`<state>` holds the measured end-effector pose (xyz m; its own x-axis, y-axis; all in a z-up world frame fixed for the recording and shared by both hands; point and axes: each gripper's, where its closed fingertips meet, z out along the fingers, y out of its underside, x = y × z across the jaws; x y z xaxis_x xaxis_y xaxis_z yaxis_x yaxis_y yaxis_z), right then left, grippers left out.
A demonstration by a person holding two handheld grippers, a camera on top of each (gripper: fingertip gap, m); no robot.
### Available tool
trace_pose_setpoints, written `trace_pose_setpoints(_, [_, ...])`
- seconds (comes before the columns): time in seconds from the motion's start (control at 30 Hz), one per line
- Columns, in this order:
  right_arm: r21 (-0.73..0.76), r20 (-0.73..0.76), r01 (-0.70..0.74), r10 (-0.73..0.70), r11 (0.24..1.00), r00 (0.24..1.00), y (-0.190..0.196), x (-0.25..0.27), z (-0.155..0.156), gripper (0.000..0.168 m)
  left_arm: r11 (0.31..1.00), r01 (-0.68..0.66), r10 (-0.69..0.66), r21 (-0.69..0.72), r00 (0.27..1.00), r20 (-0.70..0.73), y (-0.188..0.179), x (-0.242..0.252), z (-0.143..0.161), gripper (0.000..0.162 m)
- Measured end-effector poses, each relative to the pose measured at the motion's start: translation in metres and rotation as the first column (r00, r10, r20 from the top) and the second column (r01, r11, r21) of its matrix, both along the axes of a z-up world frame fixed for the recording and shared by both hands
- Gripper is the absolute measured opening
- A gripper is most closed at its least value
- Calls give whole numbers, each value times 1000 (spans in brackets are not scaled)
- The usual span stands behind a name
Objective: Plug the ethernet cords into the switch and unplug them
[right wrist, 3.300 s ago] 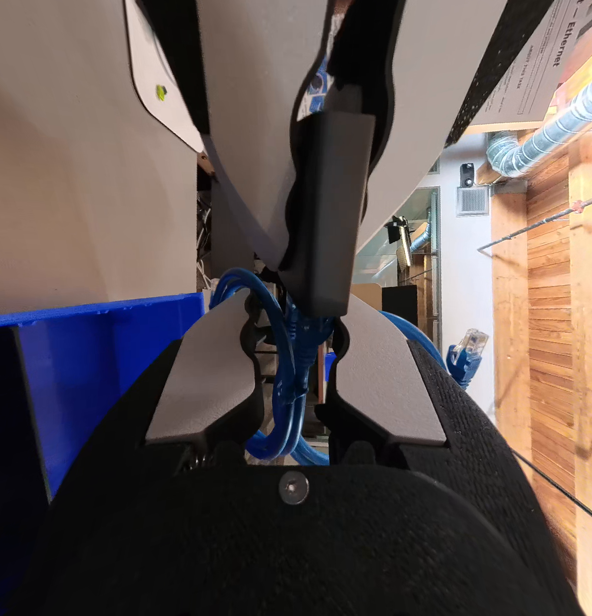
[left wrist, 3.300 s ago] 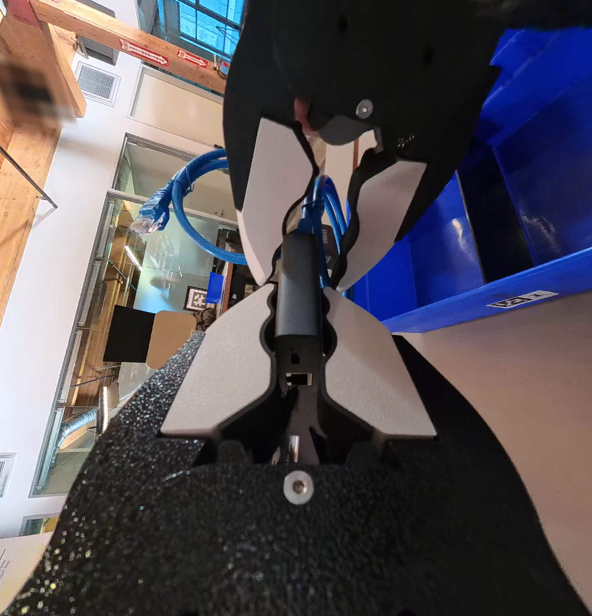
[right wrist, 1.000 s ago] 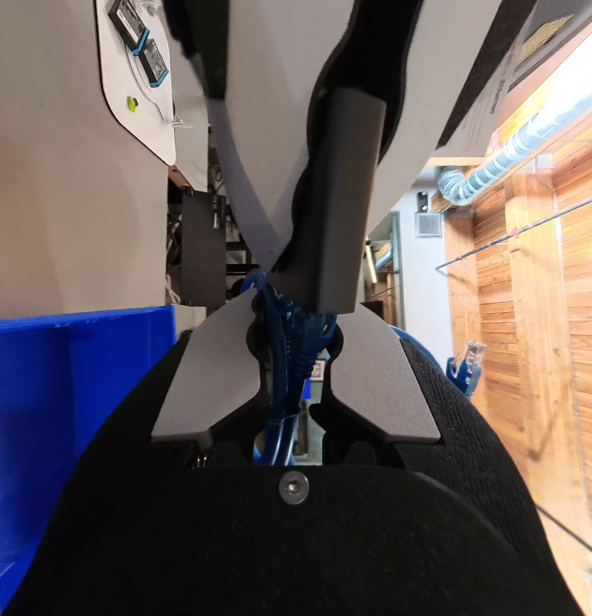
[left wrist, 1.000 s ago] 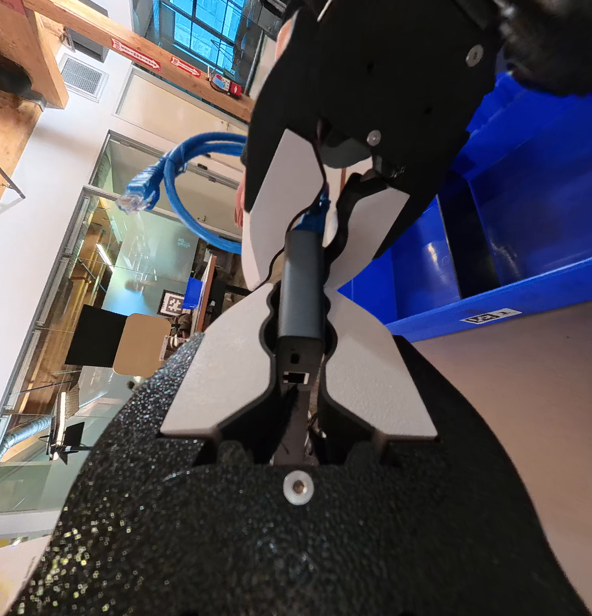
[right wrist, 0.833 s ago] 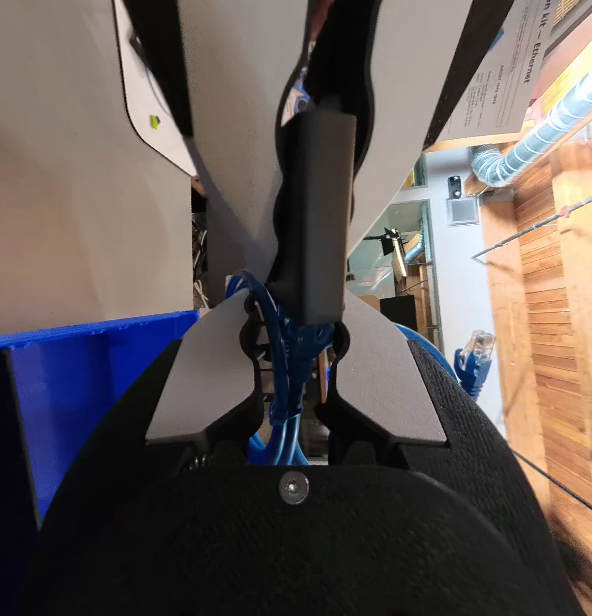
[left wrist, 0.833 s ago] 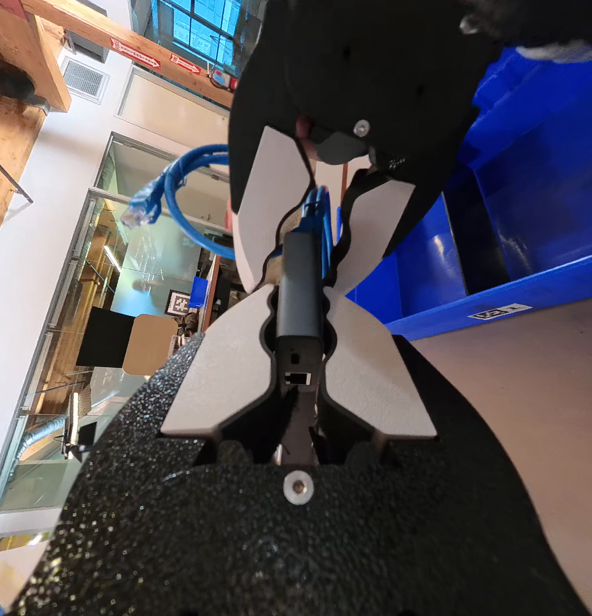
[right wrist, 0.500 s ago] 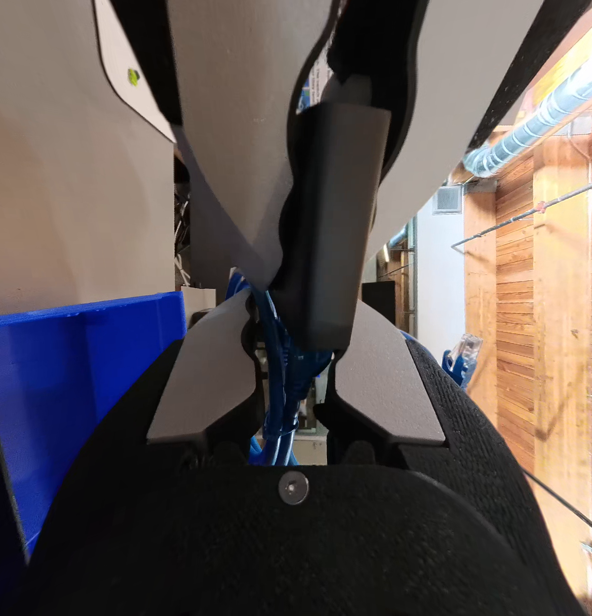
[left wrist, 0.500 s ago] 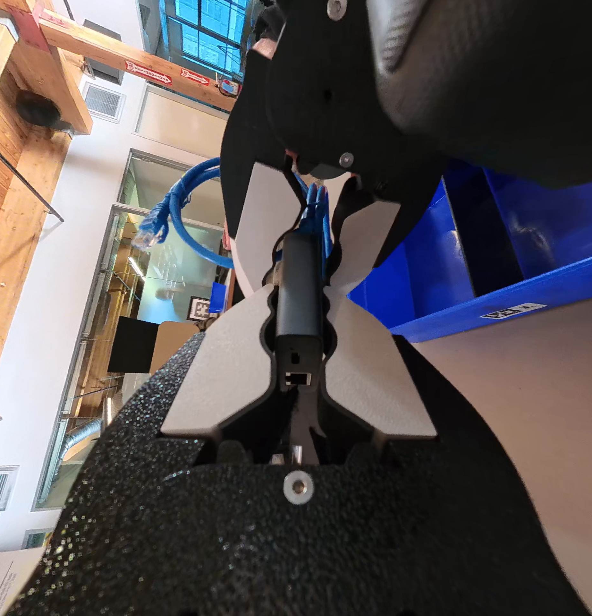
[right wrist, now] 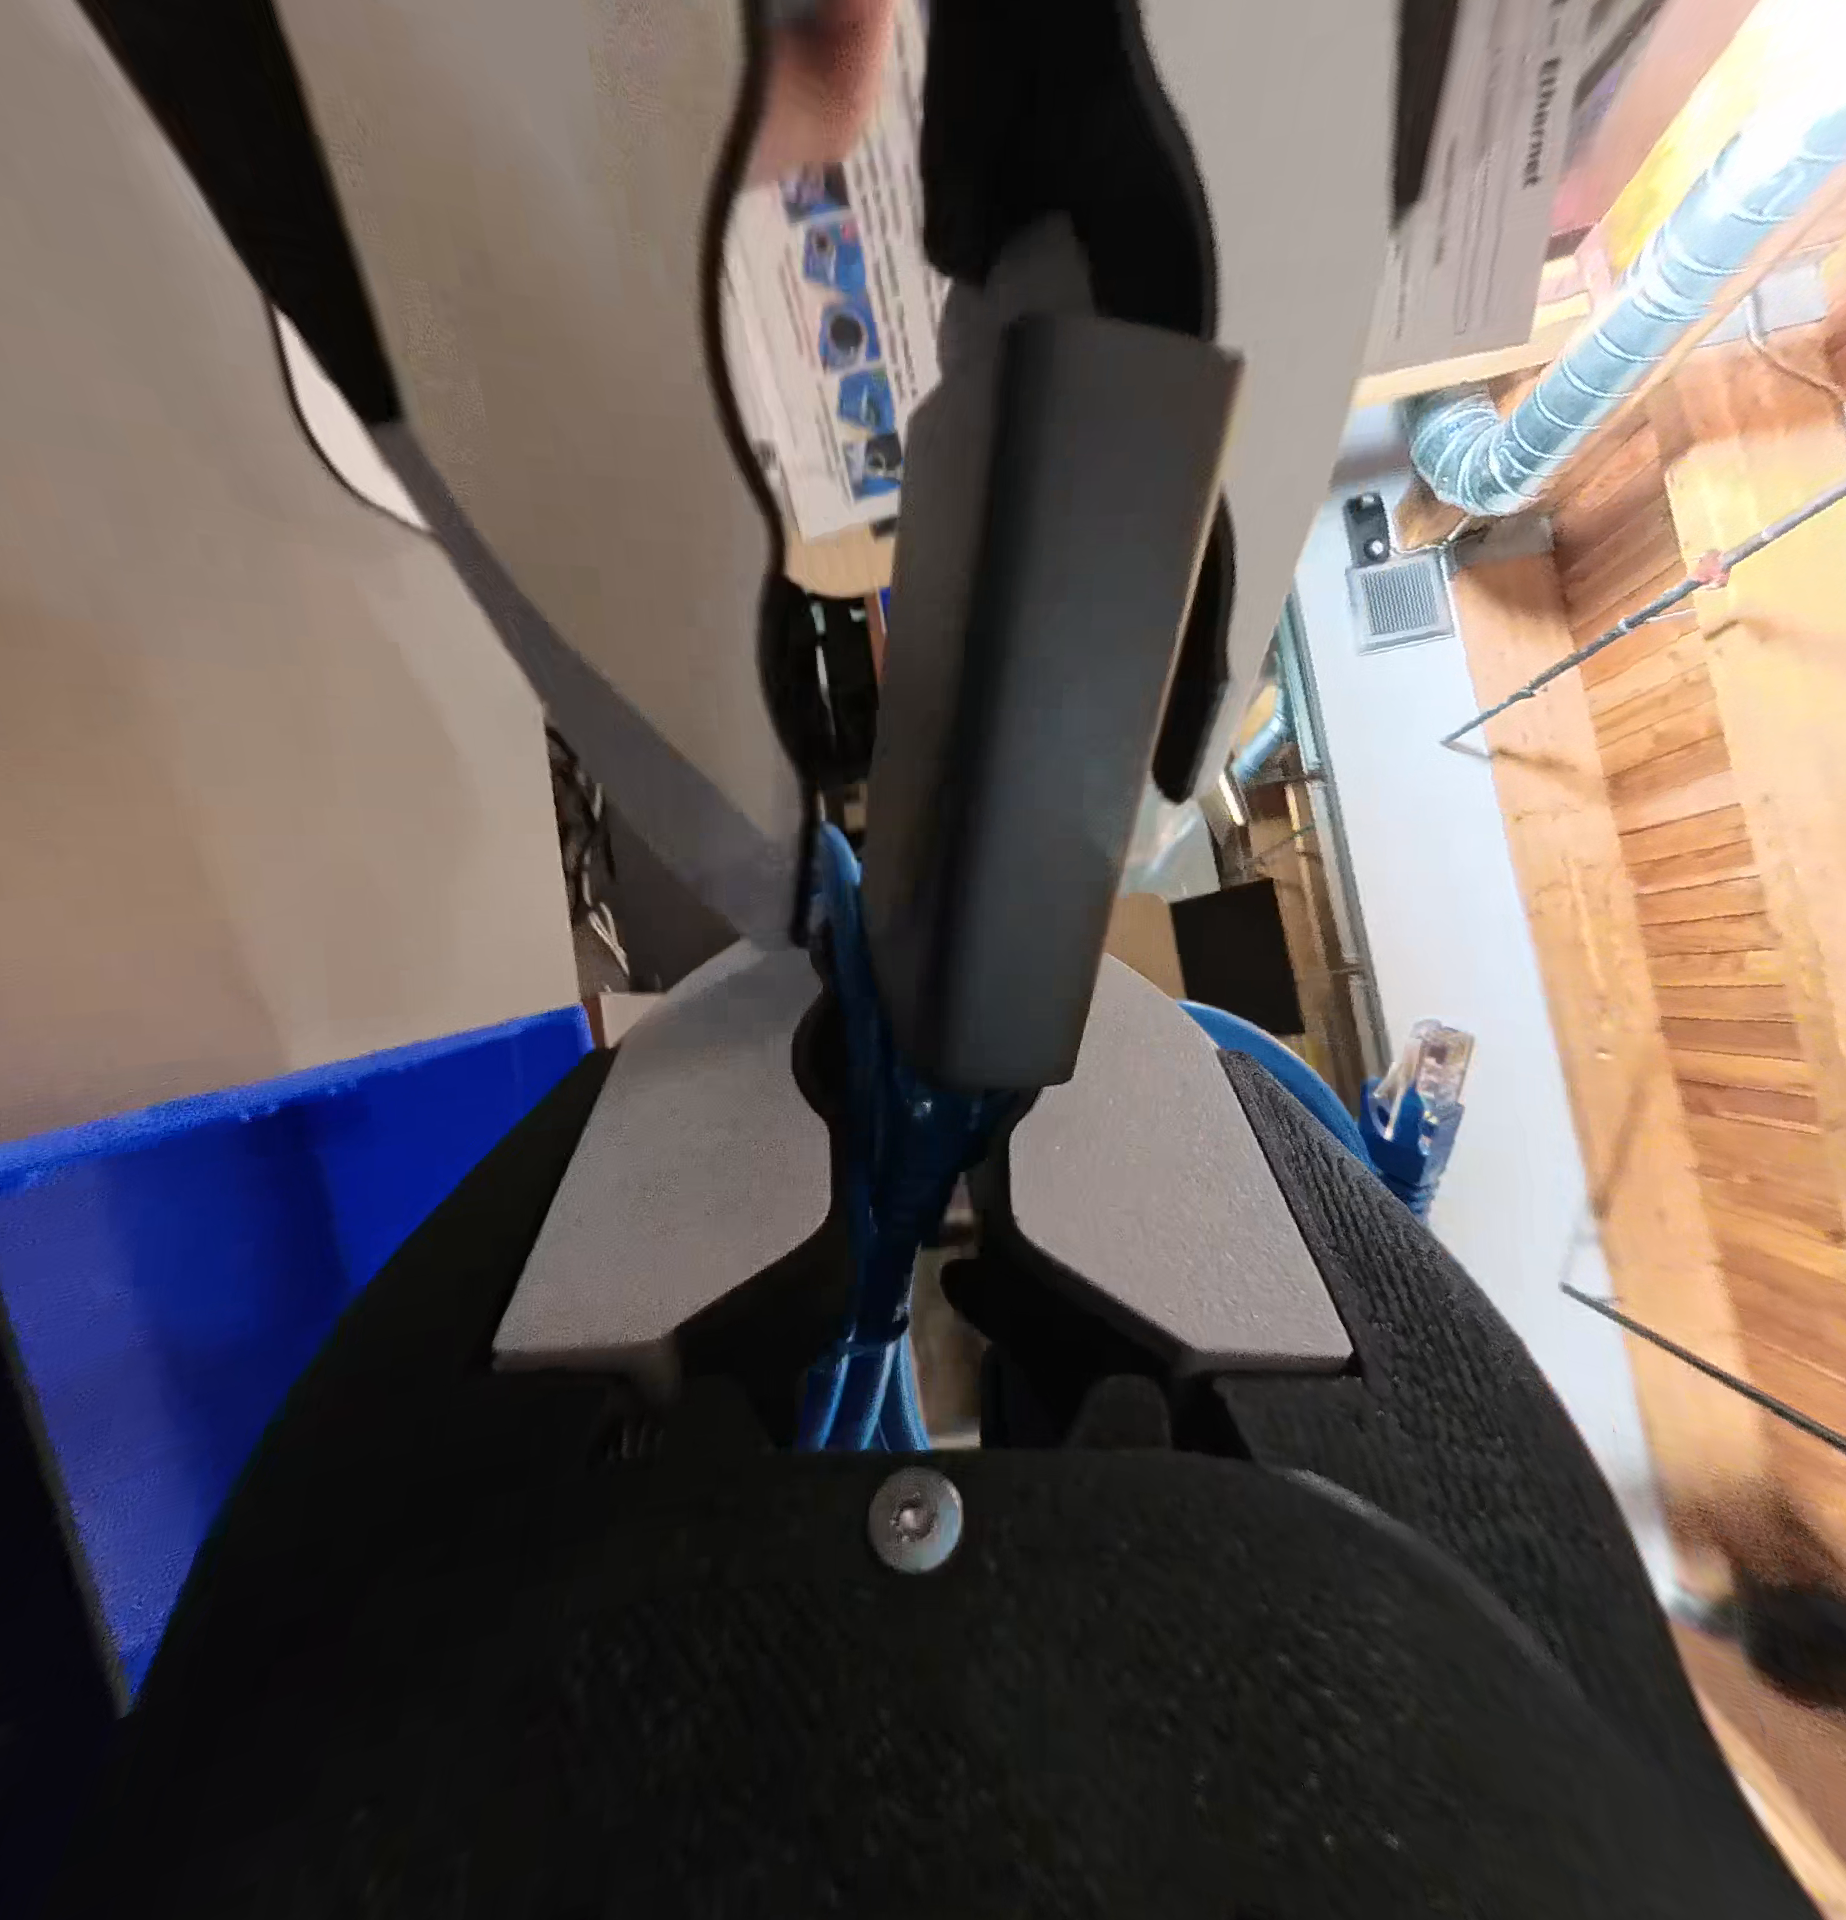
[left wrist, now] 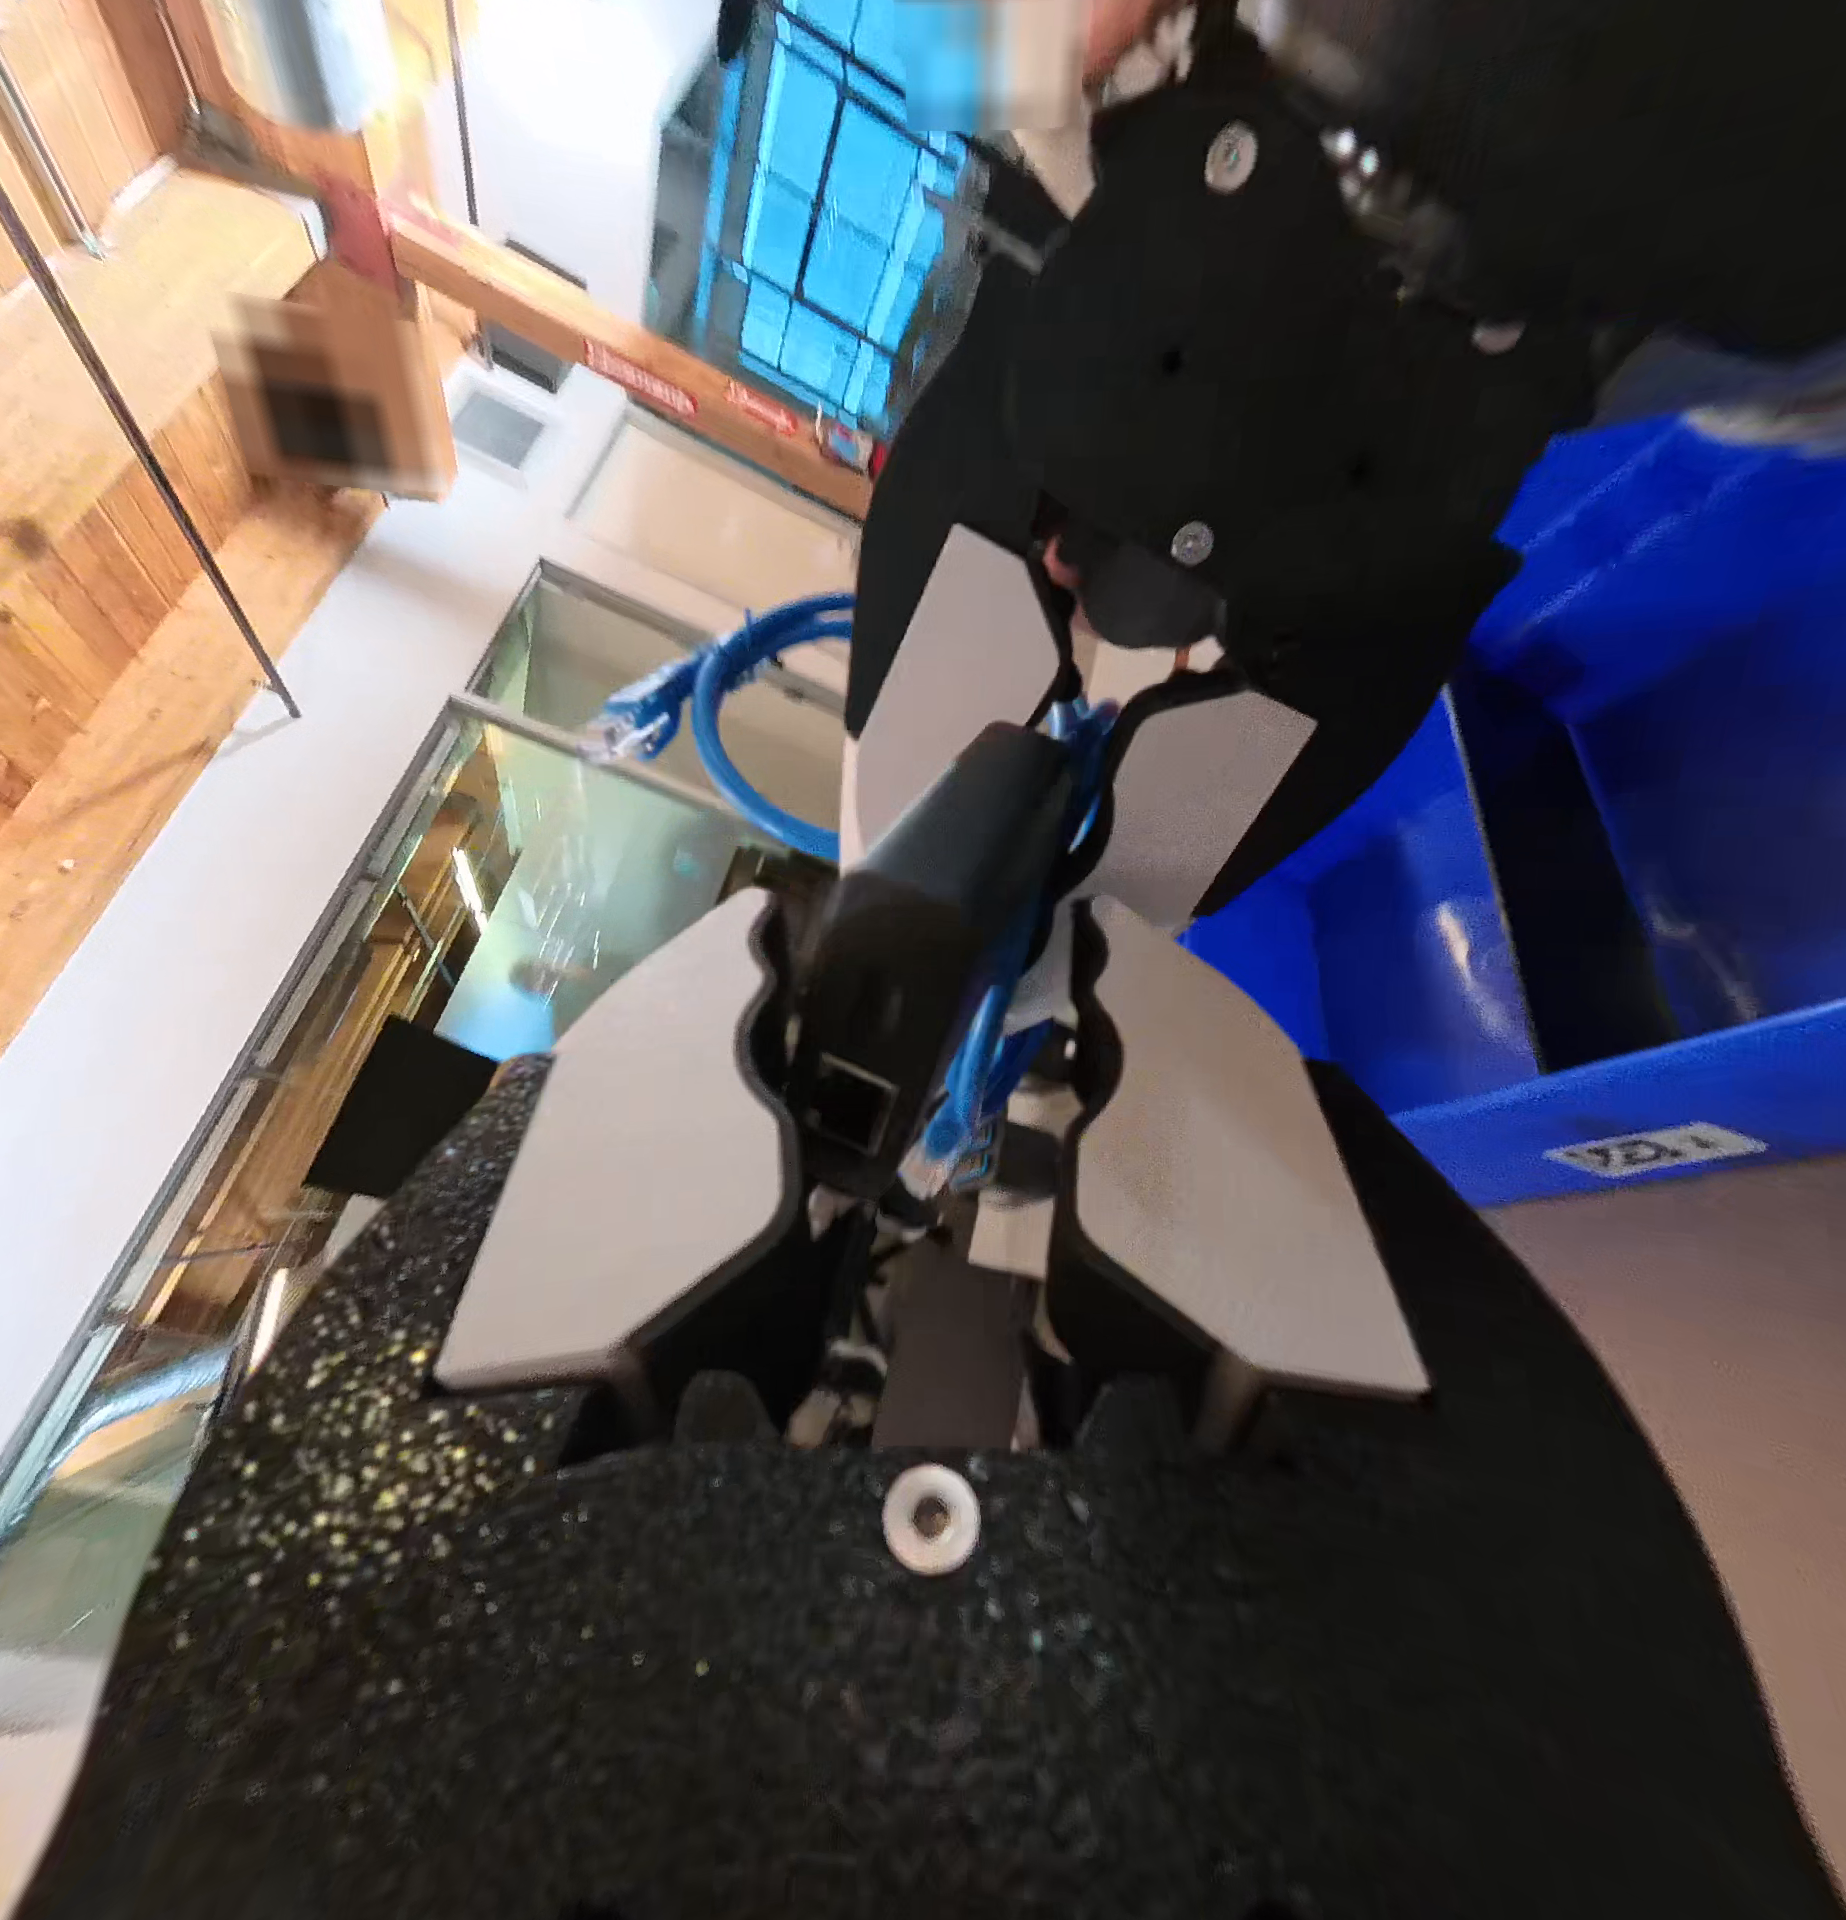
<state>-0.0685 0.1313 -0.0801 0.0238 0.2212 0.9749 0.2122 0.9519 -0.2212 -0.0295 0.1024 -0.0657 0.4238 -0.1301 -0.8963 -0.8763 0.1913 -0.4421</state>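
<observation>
In the left wrist view the left gripper [left wrist: 924, 1023] has its jaws spread, and the black adapter block [left wrist: 929, 914] sits loosely in the gap, leaning against the left finger rather than being squeezed; a socket in its near end faces the camera, and its long axis runs away from that camera, tilted up and to the right. Just beside it a blue cable [left wrist: 986, 1049] drops through the same gap, its plug hanging free by the socket. Beyond, the right gripper [left wrist: 1080, 790] meets the block's far end. In the right wrist view that right gripper [right wrist: 914, 1049] is pinching the bundled blue cable [right wrist: 888, 1195], with the block [right wrist: 1012, 707] standing away from it, probably so each tool steadies one part. Farther right is a blue bin [left wrist: 1667, 831] on a pale table [left wrist: 1729, 1403]; a second plug [left wrist: 638, 717] loops out at the left.
</observation>
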Motion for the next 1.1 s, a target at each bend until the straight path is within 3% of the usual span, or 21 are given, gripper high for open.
trace_pose_setpoints(0.13, [-58,14,-105,106,993,994,-15,5,0,24,986,168,-169,21,982,88,-8,12,4,68])
trace_pose_setpoints(0.23, [-75,55,-168,172,983,984,-28,7,-7,24,939,341,-343,37,935,86,-21,31,1,50])
trace_pose_setpoints(0.33, [-81,73,-196,202,977,977,-37,8,-9,24,908,407,-414,100,908,58,-30,36,6,34])
trace_pose_setpoints(0.47, [-42,84,-161,164,986,983,-38,9,-9,25,895,439,-442,75,896,29,-34,37,2,27])
trace_pose_setpoints(0.63, [5,58,-136,135,991,989,-35,10,-5,31,923,383,-383,38,924,-11,-30,39,-1,22])
trace_pose_setpoints(0.93, [-64,72,-240,244,969,967,-52,18,-5,35,888,460,-460,10,886,62,-43,38,3,22])
trace_pose_setpoints(1.1, [-16,52,-202,203,979,978,-48,17,-1,32,896,444,-444,16,893,65,-41,36,5,22])
